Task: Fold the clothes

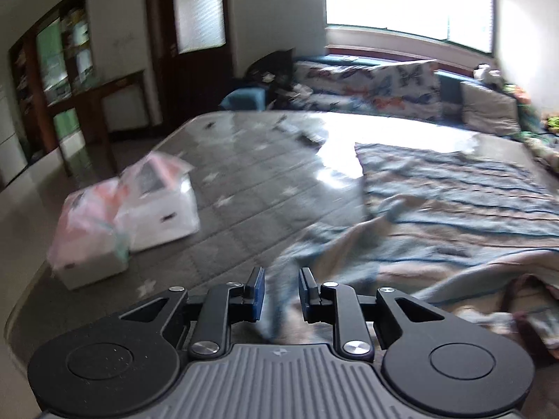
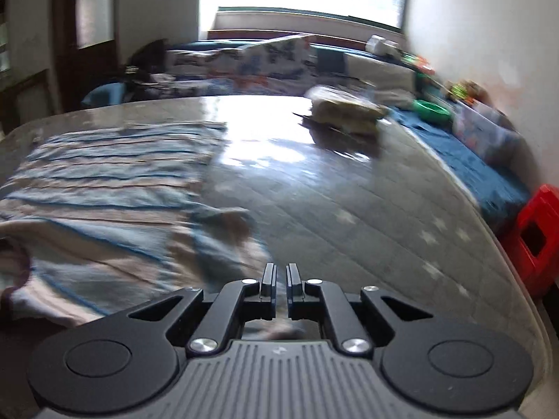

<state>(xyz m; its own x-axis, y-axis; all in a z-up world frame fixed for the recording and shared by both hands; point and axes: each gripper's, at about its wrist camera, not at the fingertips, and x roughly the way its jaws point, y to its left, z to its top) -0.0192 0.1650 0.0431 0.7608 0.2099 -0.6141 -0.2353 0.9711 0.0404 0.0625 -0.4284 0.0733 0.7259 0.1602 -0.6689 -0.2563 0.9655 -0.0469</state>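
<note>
A striped blue-and-beige cloth [image 1: 454, 202] lies spread w/ wrinkles on a grey quilted mattress [image 1: 244, 181]. Left gripper [image 1: 281, 291] sits over the cloth's near corner, jaws a narrow gap apart; a fold of cloth shows between them, but blur hides whether the pads touch it. Right gripper [image 2: 280, 284] is nearly closed at the cloth's near right edge; can't tell if it pinches fabric. Plastic-wrapped white boxes [image 1: 139, 209] sit at the mattress's left edge.
</note>
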